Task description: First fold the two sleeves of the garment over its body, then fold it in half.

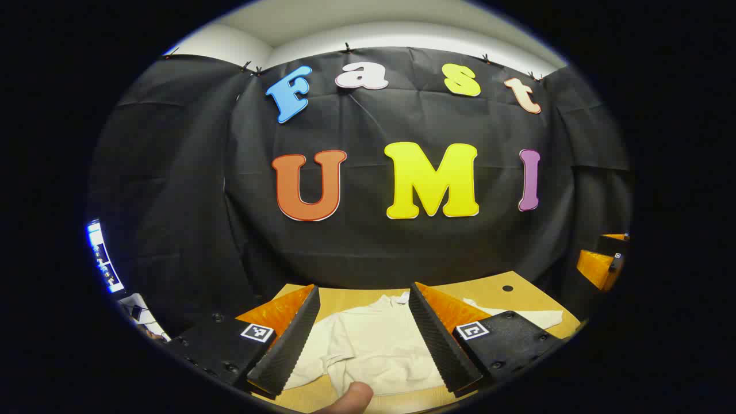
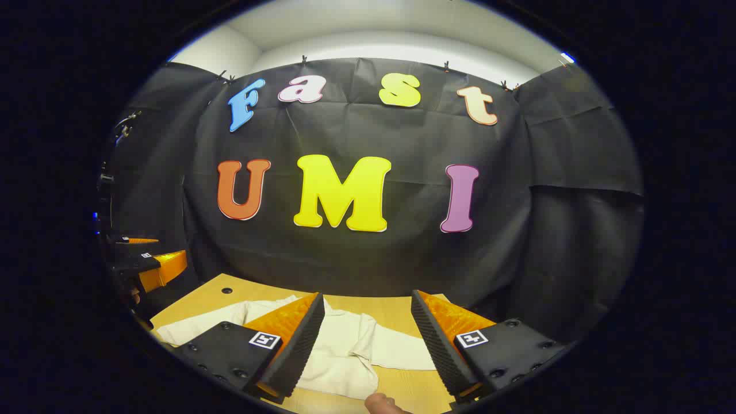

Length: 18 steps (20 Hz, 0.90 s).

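A white long-sleeved garment point(image 1: 374, 345) lies flat on the wooden table point(image 1: 345, 299), collar toward the far wall. In the left gripper view my left gripper point(image 1: 364, 288) hovers open above the garment's body, holding nothing. One sleeve point(image 1: 535, 316) runs out to the right behind its finger. In the right gripper view the garment point(image 2: 345, 351) lies below my open, empty right gripper point(image 2: 368, 295). One sleeve point(image 2: 195, 325) stretches left and another point(image 2: 399, 352) lies to the right. Each view catches the other gripper off to the side: the right gripper point(image 1: 604, 261) and the left gripper point(image 2: 149, 264).
The black cloth wall stands just behind the table's far edge. A small round hole point(image 1: 507, 288) sits in the tabletop near a far corner. A lit screen point(image 1: 100, 256) glows at the far left. A fingertip point(image 1: 352, 398) shows at the bottom edge.
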### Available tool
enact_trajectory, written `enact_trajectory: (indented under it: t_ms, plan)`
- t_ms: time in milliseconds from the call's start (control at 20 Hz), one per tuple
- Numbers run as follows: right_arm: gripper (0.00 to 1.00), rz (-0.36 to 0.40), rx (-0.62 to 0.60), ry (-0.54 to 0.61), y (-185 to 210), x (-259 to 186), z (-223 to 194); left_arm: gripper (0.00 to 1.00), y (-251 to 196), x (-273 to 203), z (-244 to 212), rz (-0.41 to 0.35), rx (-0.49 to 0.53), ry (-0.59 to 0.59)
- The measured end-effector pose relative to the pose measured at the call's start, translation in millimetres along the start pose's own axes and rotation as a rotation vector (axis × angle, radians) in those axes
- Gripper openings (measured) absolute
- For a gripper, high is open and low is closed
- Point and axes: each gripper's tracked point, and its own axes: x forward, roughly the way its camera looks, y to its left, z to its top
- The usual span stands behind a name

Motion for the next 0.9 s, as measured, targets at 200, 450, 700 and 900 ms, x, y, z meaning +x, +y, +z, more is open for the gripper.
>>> enact_trajectory:
  t_ms: [200, 450, 700, 900]
  plan:
    - [0.94, -0.006, 0.002, -0.036, -11, 18, 15, 0.99, -14, 9, 12, -0.018, 0.030, -0.042]
    - [0.94, -0.011, -0.020, -0.079, -21, 31, 28, 0.99, -22, 18, 18, -0.021, 0.048, -0.047]
    - [0.94, 0.001, -0.013, -0.077, -21, 39, 28, 0.99, -21, 22, 21, -0.008, 0.061, -0.050]
    - [0.94, 0.006, -0.028, -0.074, -19, 40, 25, 0.99, -24, 22, 20, -0.010, 0.055, -0.046]
